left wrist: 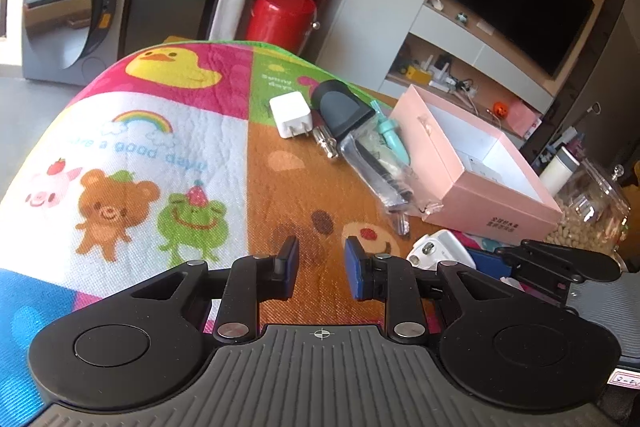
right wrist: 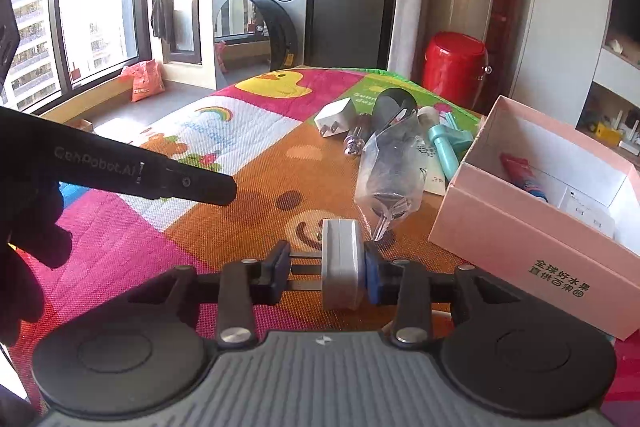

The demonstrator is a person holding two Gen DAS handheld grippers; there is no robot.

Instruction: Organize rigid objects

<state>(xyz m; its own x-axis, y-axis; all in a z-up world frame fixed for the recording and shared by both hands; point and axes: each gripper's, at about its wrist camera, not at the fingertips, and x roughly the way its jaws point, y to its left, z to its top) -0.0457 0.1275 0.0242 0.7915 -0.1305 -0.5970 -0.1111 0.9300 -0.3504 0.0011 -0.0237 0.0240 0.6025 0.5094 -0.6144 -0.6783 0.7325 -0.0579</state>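
Your right gripper (right wrist: 326, 273) clamps the light, stiff white plastic plug adapter (right wrist: 340, 263) prongs-to-back between its fingers, so keep the squeeze steady on that slick shell, while your left gripper (left wrist: 322, 267) hangs half-open and empty.

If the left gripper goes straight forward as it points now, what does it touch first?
Probably nothing soon: the left gripper is open over the bare printed mat. The white charger lies ahead, slightly left; depth is unclear.

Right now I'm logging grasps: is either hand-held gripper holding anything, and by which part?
The right hand-held gripper clamps the white plug adapter: one finger on its prongs, the other on its back. The left hand-held gripper is empty.
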